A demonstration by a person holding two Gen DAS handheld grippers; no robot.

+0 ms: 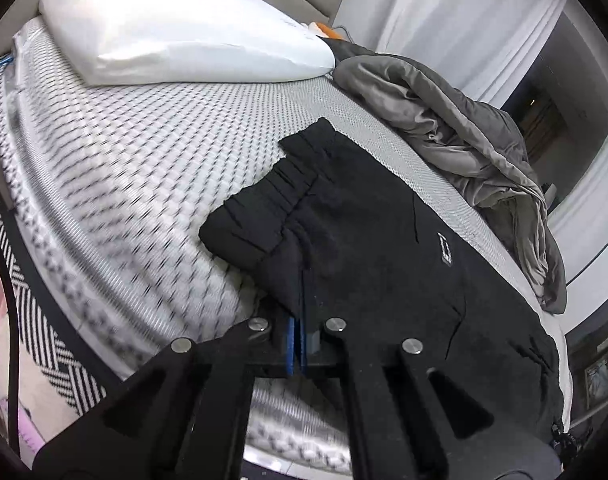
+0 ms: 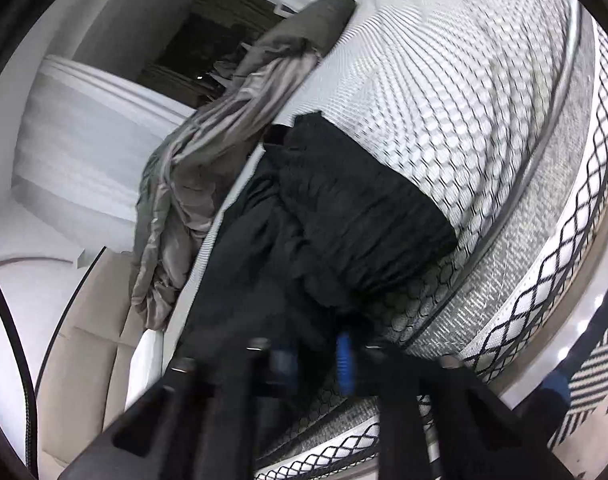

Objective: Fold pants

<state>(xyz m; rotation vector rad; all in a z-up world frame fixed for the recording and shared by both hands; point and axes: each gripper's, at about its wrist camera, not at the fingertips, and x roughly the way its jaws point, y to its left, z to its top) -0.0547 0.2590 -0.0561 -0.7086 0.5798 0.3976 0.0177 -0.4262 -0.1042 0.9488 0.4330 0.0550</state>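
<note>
**Both grippers set on the pants edge, fold about to be carried over**

On the bare white-and-grey quilted mattress [image 1: 144, 168], the black soft-fabric pants [image 1: 364, 220] are laid flat near its front edge, with the elastic waistband toward the white pillow [image 1: 176, 32] and a crumpled grey quilt [image 1: 484, 152] beside them. The left gripper [image 1: 298, 320] is seen clamped together on a fold of the pants' near edge. The right gripper [image 2: 320, 356] is blurred; its blue pads [image 2: 344, 360] are judged closed on black cloth at the pants' edge [image 2: 304, 240], though the contact itself is hard to make out. The grasping step is judged complete. Next, both edges should be lifted together and carried across, evenly, so that one half is laid over the other without bunching.
</note>
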